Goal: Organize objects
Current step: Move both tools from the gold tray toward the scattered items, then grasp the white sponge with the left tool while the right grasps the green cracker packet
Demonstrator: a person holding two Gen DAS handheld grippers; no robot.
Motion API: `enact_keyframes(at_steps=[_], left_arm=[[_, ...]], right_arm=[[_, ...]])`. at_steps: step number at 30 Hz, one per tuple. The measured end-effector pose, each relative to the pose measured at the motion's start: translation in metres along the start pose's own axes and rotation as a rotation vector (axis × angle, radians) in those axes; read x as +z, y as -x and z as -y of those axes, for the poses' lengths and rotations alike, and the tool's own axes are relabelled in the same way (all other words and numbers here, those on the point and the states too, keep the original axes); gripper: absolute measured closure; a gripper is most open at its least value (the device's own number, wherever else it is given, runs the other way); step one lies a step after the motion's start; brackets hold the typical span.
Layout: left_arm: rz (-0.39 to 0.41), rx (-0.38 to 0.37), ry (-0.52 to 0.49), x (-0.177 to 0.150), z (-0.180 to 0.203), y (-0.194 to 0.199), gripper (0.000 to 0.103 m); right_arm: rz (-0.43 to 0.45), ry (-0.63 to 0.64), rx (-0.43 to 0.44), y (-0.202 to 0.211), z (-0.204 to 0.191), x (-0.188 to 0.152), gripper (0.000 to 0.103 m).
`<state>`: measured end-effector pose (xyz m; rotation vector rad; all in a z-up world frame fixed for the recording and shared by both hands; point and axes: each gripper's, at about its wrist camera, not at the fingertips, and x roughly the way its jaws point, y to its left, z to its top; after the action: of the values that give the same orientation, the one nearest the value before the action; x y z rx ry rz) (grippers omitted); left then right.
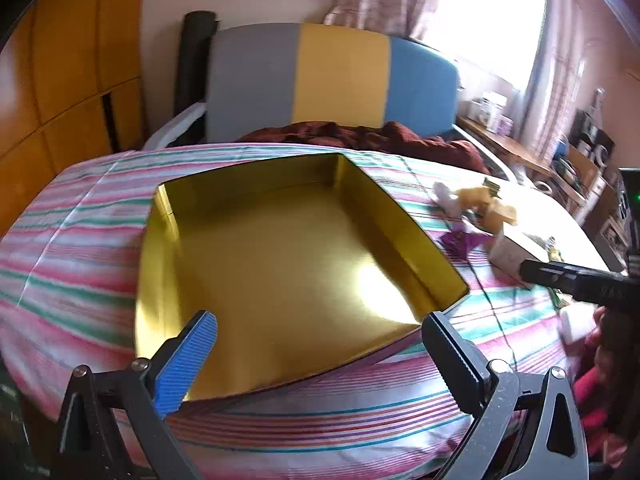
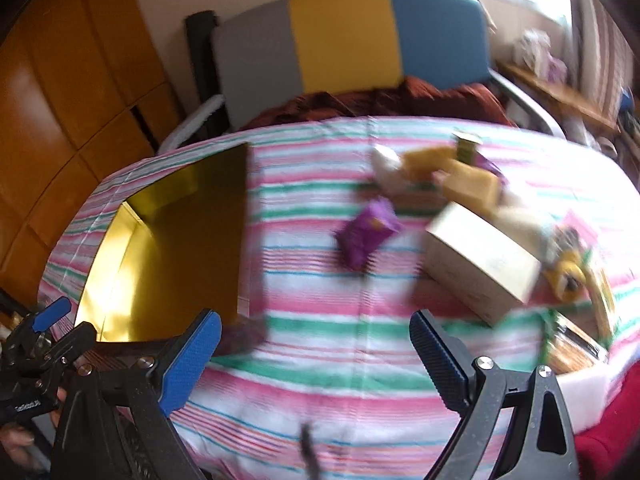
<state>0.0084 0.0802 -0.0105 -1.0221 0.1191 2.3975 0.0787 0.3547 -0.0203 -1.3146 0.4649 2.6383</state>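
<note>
An empty gold metal tin lies open on the striped cloth; it also shows at the left of the right wrist view. My left gripper is open and empty over the tin's near edge. My right gripper is open and empty above the cloth. Ahead of it lie a purple packet, a cream box, yellow blocks and a white item. The same pile shows right of the tin in the left wrist view. The right gripper's finger enters there from the right.
The striped cloth covers a table. A grey, yellow and blue chair back with a dark red blanket stands behind. A wooden wardrobe is at the left. A cluttered shelf is at the right. More packets lie at the cloth's right edge.
</note>
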Motion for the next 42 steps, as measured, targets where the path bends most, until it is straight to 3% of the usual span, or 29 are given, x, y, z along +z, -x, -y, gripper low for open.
enact_keyframes(at_steps=[4, 7, 13, 23, 29, 35, 37, 38, 41, 42], left_arm=[[-0.036, -0.066, -0.059, 0.005, 0.016, -0.010, 0.000], [-0.049, -0.122, -0.122, 0.007, 0.037, -0.015, 0.000], [-0.085, -0.305, -0.300, 0.019, 0.105, -0.032, 0.000], [-0.126, -0.586, -0.700, 0.016, 0.248, -0.059, 0.000], [-0.203, -0.687, -0.893, -0.004, 0.313, -0.088, 0.000], [-0.227, -0.734, -1.019, -0.021, 0.348, -0.103, 0.003], [-0.236, -0.740, -1.059, -0.029, 0.359, -0.108, 0.008], [-0.249, -0.743, -1.067, -0.031, 0.364, -0.113, 0.015], [-0.311, -0.785, -1.032, -0.034, 0.372, -0.126, 0.024], [-0.321, -0.795, -1.021, -0.034, 0.373, -0.127, 0.036]], right_arm=[[-0.030, -0.106, -0.050, 0.027, 0.059, 0.006, 0.006], [0.012, -0.168, -0.126, 0.052, 0.096, 0.010, 0.006], [0.072, -0.273, -0.237, 0.089, 0.148, 0.008, 0.006], [0.126, -0.300, -0.260, 0.113, 0.174, 0.004, 0.006], [0.143, -0.308, -0.253, 0.120, 0.185, 0.003, 0.006], [0.146, -0.348, -0.254, 0.124, 0.209, 0.003, 0.006], [0.142, -0.355, -0.256, 0.123, 0.215, 0.004, 0.006], [0.137, -0.352, -0.260, 0.123, 0.216, 0.004, 0.006], [0.126, -0.340, -0.265, 0.119, 0.218, 0.005, 0.006], [0.121, -0.337, -0.266, 0.118, 0.219, 0.005, 0.006]])
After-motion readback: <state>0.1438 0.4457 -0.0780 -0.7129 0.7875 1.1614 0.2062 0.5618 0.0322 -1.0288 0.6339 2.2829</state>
